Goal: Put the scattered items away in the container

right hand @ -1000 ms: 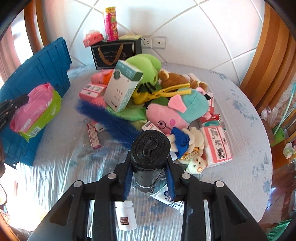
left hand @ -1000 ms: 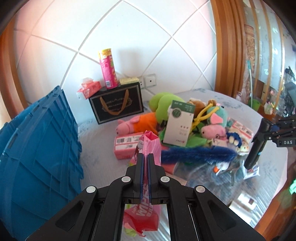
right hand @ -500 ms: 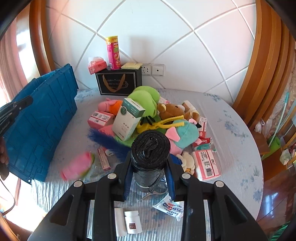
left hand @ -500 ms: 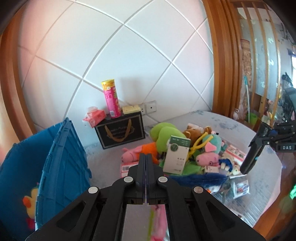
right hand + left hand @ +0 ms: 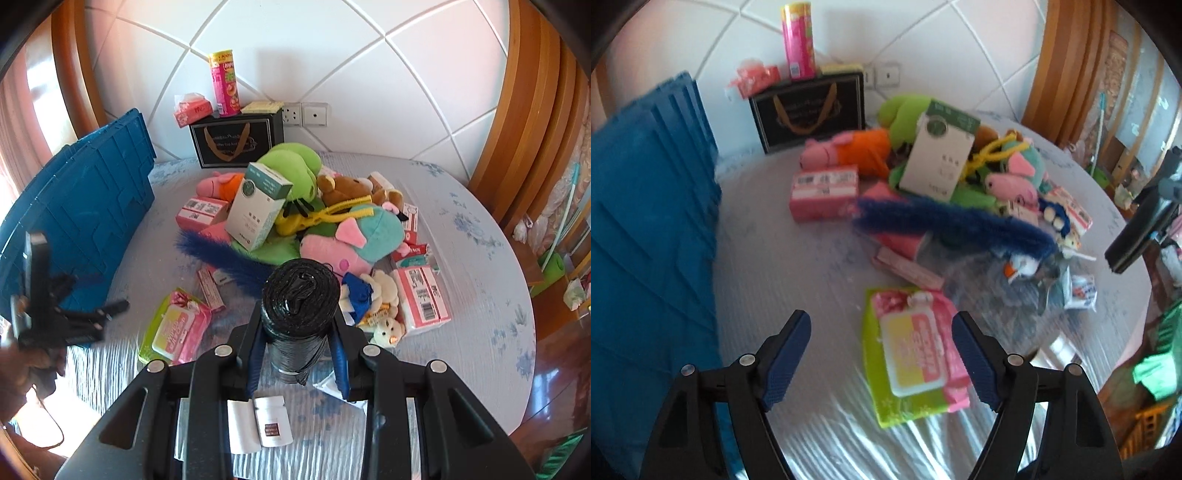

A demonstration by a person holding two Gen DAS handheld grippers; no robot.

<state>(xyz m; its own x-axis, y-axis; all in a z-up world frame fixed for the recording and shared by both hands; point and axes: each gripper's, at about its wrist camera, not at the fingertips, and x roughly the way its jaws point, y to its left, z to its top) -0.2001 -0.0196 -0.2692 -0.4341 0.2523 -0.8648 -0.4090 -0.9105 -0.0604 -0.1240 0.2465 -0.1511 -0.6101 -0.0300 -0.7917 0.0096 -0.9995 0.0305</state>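
One pack of wipes [image 5: 916, 354] lies flat on the surface [image 5: 783, 266], pink and green with a yellow and pink label on top. It sits near the front edge, just in front of your left tongs [image 5: 881, 360]. Those tongs are opening, and the pack shows in the gap between them, but the pads do not press on it.

Beside the pack, on the left, stands the blue container [image 5: 85, 206], its ribbed wall tall and close. Bare surface lies between the pack and that wall. Behind the pack is a heap: a blue feather duster [image 5: 953, 225], a white and green box [image 5: 258, 206], pink boxes and soft toys.

Your right tongs [image 5: 299, 350] point down at the surface and squeeze a black roll of bags [image 5: 299, 314] from both sides. Under them lies a small white bottle [image 5: 273, 424], near the front edge. From the right wrist view you can see your left hand [image 5: 26, 365] low by the container.
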